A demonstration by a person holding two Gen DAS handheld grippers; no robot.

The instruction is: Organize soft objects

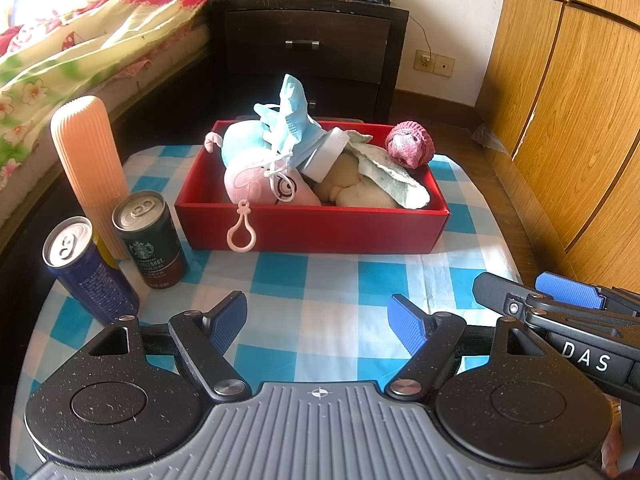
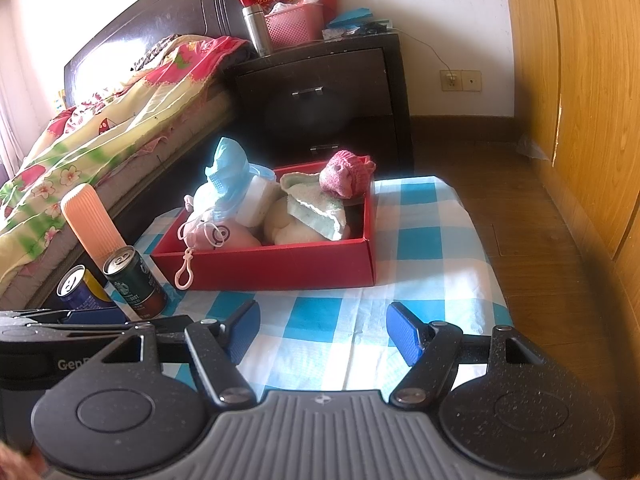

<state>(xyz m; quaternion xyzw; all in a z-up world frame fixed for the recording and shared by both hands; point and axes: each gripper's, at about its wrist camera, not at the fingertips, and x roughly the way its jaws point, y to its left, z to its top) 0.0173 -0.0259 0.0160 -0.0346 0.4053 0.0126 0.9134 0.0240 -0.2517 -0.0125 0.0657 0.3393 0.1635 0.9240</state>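
Nearest in the left wrist view, the left gripper (image 1: 318, 322) hangs over the checked tablecloth (image 1: 320, 276) with its blue pads spread wide and nothing between them. The right gripper (image 1: 560, 296) shows at that view's right edge, side-on, so its gap cannot be read there. The right wrist view settles it: the right gripper (image 2: 322, 330) is also spread wide and empty, and the left tool's black body crosses that view's lower left corner.

A bare strip of cloth lies between both tongs and the red box (image 1: 312, 228). To the left stand a blue can (image 1: 86, 268), a Starbucks can (image 1: 150, 240) and a ribbed peach cylinder (image 1: 90, 164), close together near the table's left edge.

The box holds the soft things: a pink plush (image 1: 256, 184) whose clip loop (image 1: 241, 228) hangs over the front wall, a blue face mask (image 1: 290, 120) on top, a cream plush (image 1: 356, 184), a green-edged cloth (image 1: 394, 176) and a pink knit piece (image 1: 410, 144) at the far right corner. Only the right wrist view shows open cloth to the right of the box, reaching the table edge (image 2: 492, 264).

Beyond are the bed (image 1: 80, 48) and a dark nightstand (image 1: 316, 48).
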